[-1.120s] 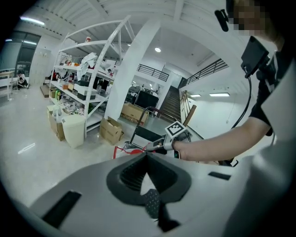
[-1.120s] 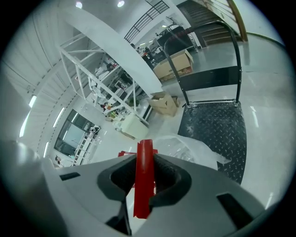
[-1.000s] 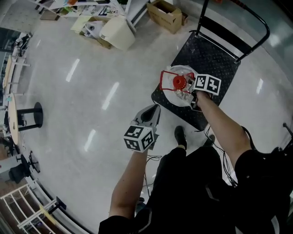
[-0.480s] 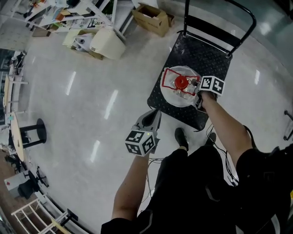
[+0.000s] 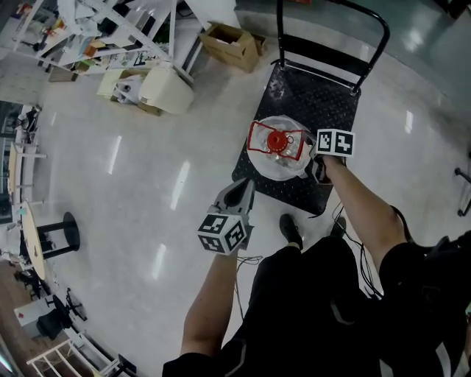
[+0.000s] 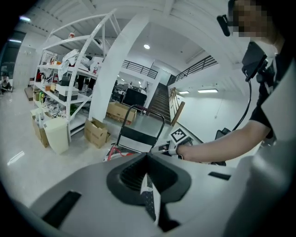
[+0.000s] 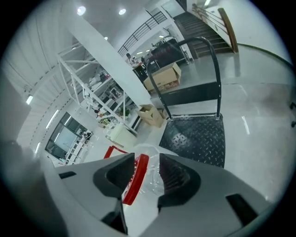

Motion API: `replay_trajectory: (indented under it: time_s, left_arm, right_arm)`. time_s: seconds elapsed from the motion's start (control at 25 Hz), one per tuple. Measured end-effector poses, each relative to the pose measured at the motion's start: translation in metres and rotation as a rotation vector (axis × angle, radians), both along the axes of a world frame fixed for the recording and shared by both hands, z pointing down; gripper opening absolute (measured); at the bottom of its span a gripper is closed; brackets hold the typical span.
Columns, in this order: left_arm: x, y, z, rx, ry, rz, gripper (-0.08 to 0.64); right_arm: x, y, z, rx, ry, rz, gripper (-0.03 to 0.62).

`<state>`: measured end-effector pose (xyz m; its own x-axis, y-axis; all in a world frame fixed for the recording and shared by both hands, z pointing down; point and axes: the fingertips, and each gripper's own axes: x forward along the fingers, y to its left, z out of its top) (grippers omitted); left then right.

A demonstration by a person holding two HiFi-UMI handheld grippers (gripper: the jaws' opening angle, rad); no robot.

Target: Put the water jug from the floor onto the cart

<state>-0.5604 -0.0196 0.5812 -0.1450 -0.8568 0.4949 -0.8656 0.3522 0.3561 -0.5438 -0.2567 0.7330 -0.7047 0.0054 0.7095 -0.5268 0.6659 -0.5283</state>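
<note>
The clear water jug, with a red cap and red handle frame, stands on the front part of the black cart deck. My right gripper is at the jug's right side. In the right gripper view its jaws are opening. The red handle lies between them against the left jaw, with a gap to the other jaw. My left gripper hangs shut over the floor, just left of the cart's front corner, holding nothing. Its closed jaws point toward the cart.
The cart's black push bar rises at its far end. A cardboard box, a white bin and white shelving stand at the back left. A round black stand is far left. The person's shoe is by the cart's front edge.
The right gripper has drawn back a little from the jug's cap toward the person. The jug stays on the cart's front part. The left gripper keeps near the cart's corner.
</note>
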Motion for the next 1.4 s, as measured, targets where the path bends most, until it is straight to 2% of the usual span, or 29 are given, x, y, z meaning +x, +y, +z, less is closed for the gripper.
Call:
replay_trajectory:
  time_s: [0.2, 0.4, 0.52, 0.68, 0.92, 1.08, 1.16, 1.4]
  left_arm:
    - [0.010, -0.038, -0.022, 0.068, -0.028, 0.053, -0.003]
    - [0.033, -0.084, -0.068, 0.147, -0.093, 0.129, -0.005]
    - [0.052, -0.113, -0.101, 0.204, -0.144, 0.168, -0.004]
    - [0.081, -0.167, -0.139, 0.295, -0.214, 0.256, -0.004]
    - [0.157, -0.217, -0.186, 0.364, -0.263, 0.354, -0.003]
    - [0.197, -0.254, -0.208, 0.407, -0.282, 0.445, -0.005]
    - [0.218, -0.265, -0.222, 0.426, -0.300, 0.458, -0.004]
    - [0.300, -0.293, -0.237, 0.421, -0.283, 0.548, -0.004]
  right_arm:
    - [0.028, -0.037, -0.062, 0.145, -0.086, -0.027, 0.147]
    - [0.066, -0.061, -0.158, 0.288, -0.208, -0.085, 0.139]
    - [0.096, -0.075, -0.218, 0.387, -0.279, -0.085, 0.035]
    - [0.149, -0.107, -0.282, 0.516, -0.349, -0.022, 0.011]
    - [0.243, -0.133, -0.327, 0.602, -0.344, 0.024, 0.002]
    - [0.299, -0.159, -0.343, 0.668, -0.324, 0.096, 0.002]
    - [0.328, -0.165, -0.353, 0.696, -0.318, 0.119, 0.002]
    - [0.426, -0.178, -0.365, 0.723, -0.297, 0.194, 0.002]
